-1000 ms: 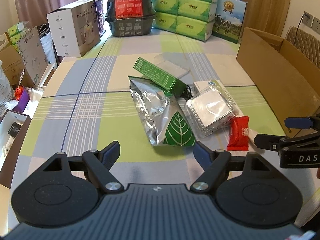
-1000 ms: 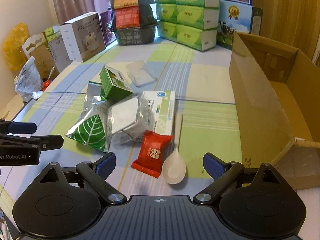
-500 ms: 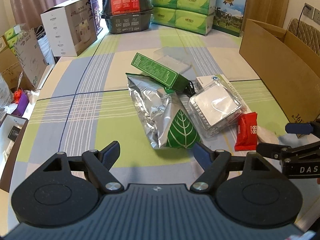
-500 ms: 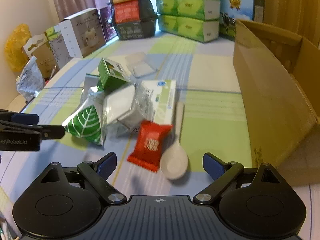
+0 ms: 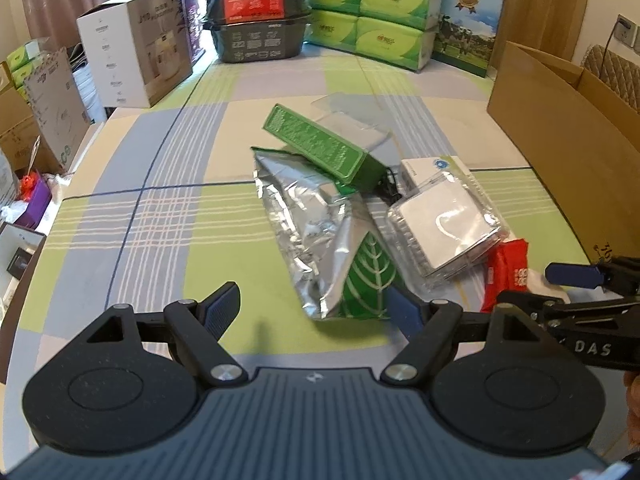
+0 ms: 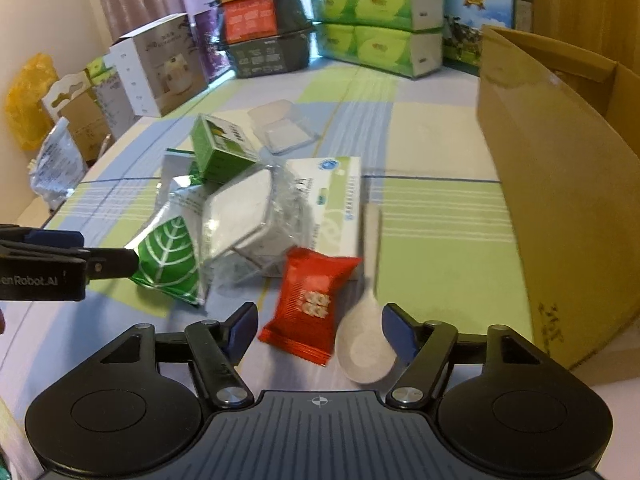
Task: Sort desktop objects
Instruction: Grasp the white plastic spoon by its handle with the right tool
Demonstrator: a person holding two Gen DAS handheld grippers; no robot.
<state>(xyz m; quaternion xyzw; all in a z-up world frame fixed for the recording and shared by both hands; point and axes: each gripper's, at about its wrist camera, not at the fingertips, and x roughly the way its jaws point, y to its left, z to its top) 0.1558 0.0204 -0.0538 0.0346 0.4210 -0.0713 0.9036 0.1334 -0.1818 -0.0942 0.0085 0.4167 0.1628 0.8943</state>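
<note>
Since the earlier frames both grippers have closed in on the pile: the red packet (image 6: 311, 300) and white spoon (image 6: 366, 344) now lie between the spread fingers of the right gripper (image 6: 319, 330), and the silver pouch (image 5: 320, 236) with its green leaf print sits nearer the left gripper (image 5: 314, 312), whose jaws also stand wide apart with nothing in them. Readable writing is sparse: "DAS" on the right gripper's side in the left wrist view, "enRobot.AI" on the left gripper's side in the right wrist view; print on the packet and boxes is too blurred to read. The pile rests on a checked cloth (image 5: 160, 216) of green, lilac and cream. A green carton (image 5: 320, 148) leans on the pouch, beside a clear-wrapped white block (image 5: 444, 220) lying over a white-and-green box (image 6: 340, 200). An open cardboard box (image 6: 552, 200) stands to the right; stacked green tissue packs (image 5: 380, 36) and a white appliance box (image 5: 136, 44) line the far edge.
</note>
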